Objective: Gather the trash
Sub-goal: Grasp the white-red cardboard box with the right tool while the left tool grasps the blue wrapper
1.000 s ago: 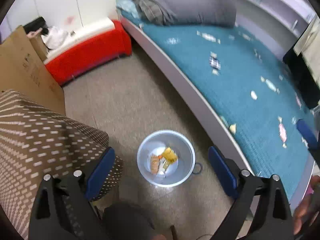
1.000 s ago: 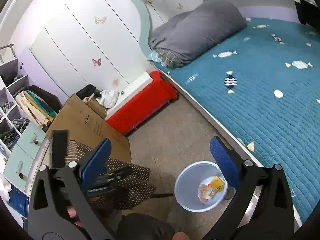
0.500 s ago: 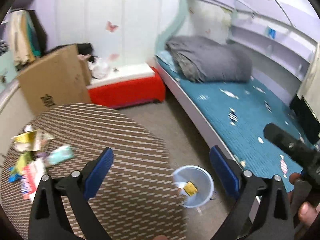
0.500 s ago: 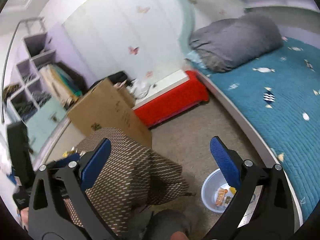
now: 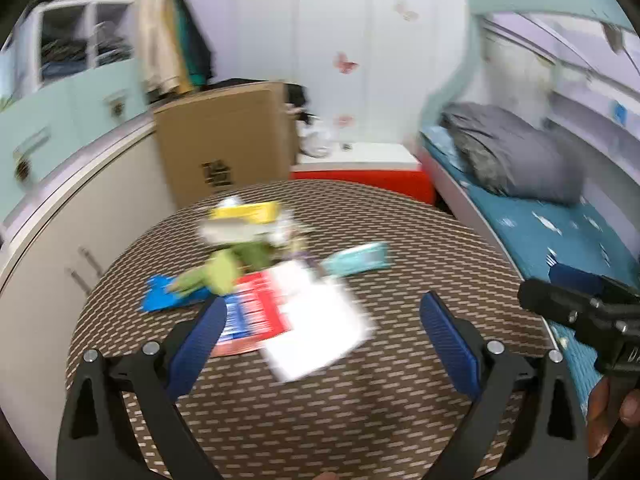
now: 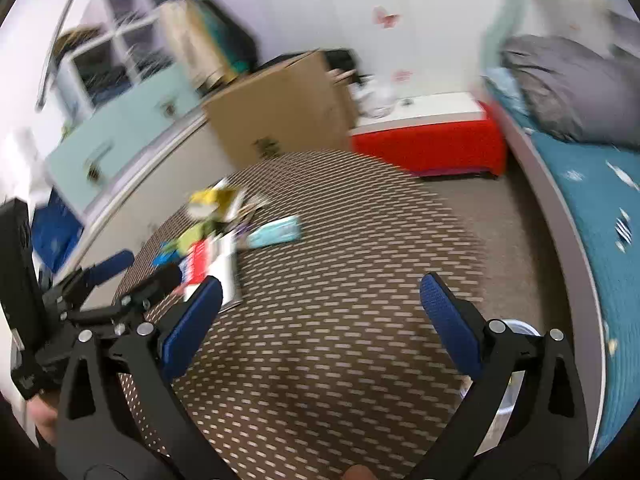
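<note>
Though blurred, red printed wrapper (image 5: pixel 250 318), unreadable.

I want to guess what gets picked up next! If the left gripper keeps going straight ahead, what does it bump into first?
Probably the white paper on the round table. It lies right between the open left gripper fingers, though the blur makes depth unsure.

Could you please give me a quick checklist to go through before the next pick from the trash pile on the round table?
1. Left claw open and empty: ok.
2. Right claw open and empty: ok.
3. Trash pile in view on the round table: ok.
4. White paper, nearest piece, lying between the left claw's fingers: ok.
5. Picture sharp enough to pick out one item: not ok, motion blur.
6. Bin contents: cannot tell, mostly hidden.
</note>
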